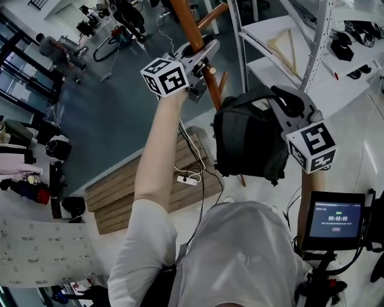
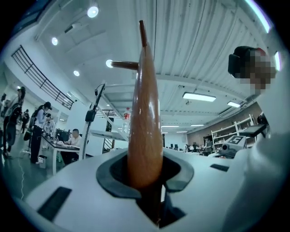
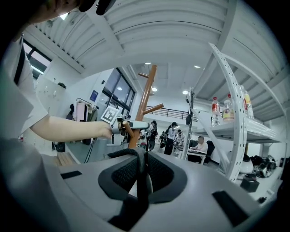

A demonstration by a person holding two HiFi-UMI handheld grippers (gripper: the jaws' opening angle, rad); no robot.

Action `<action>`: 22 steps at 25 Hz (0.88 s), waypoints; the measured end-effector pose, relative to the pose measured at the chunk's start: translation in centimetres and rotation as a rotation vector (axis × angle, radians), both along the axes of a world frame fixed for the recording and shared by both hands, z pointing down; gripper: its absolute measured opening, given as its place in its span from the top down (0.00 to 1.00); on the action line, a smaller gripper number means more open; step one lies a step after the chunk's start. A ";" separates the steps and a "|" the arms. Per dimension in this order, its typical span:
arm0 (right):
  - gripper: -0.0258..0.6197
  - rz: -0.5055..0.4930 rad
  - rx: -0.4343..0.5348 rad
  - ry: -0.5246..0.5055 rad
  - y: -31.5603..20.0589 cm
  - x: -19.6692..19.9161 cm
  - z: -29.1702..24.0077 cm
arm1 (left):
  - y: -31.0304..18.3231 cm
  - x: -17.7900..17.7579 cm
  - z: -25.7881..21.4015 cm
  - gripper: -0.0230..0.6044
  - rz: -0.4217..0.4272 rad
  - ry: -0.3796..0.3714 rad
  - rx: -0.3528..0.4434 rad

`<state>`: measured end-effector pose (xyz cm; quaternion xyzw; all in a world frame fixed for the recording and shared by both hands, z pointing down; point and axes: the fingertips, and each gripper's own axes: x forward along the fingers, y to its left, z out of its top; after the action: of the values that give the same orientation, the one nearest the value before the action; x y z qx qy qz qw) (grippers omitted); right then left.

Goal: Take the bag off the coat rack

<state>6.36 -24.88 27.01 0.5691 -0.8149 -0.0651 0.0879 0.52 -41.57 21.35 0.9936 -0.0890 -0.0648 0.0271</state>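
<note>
The wooden coat rack pole [image 1: 193,36] rises at the top centre of the head view, with short pegs [image 1: 211,17] branching off. My left gripper [image 1: 207,57] is shut on the pole [image 2: 145,127], which fills the gap between its jaws in the left gripper view. The black bag [image 1: 249,144] hangs just right of the pole. My right gripper [image 1: 282,99] is shut on the bag's black strap [image 3: 138,170], which runs up between its pads. In the right gripper view the rack [image 3: 147,97] and the left gripper [image 3: 131,127] are straight ahead.
White metal shelving [image 1: 312,48] stands close on the right, with bottles [image 3: 229,108] on an upper shelf. A wooden pallet [image 1: 120,192] and a power strip [image 1: 187,178] lie on the floor below. A small screen [image 1: 336,219] sits at lower right. People work at desks in the background.
</note>
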 end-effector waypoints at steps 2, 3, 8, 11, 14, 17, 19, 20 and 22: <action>0.88 0.014 -0.013 -0.004 0.3 0.4 0.5 | 0.2 -0.3 -0.2 0.80 -0.010 0.005 0.015; 0.88 0.021 -0.018 -0.006 0.5 0.6 0.7 | 0.4 -0.3 -0.3 0.78 -0.013 0.005 0.021; 0.88 0.045 -0.035 -0.017 1.0 1.3 1.2 | 0.8 -0.9 -2.0 0.62 -0.045 0.064 0.050; 0.88 0.051 -0.043 -0.020 1.3 1.6 1.4 | 1.2 -1.7 -2.7 0.60 -0.051 0.054 0.070; 0.88 0.047 -0.047 -0.023 1.5 1.9 1.9 | 1.5 -3.1 -2.7 0.60 -0.105 0.039 0.102; 0.88 0.057 -0.056 -0.043 1.7 2.5 2.3 | 2.0 -5.9 -3.7 0.60 -0.193 0.105 0.118; 0.88 0.058 -0.064 -0.060 2.0 2.6 2.4 | 3.1 -7.6 -4.6 0.60 -0.235 0.129 0.156; 0.88 0.058 -0.068 -0.068 2.1 2.6 2.5 | 3.9 -8.2 -4.8 0.60 -0.245 0.126 0.183; 0.88 0.064 -0.071 -0.078 2.4 2.9 2.6 | 6.0 -8.7 -4.6 0.60 -0.253 0.098 0.241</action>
<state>9.28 -22.44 29.62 0.5936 -0.8008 -0.0112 0.0783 -8.14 -35.59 16.74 0.9662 -0.2032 -0.1263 -0.0962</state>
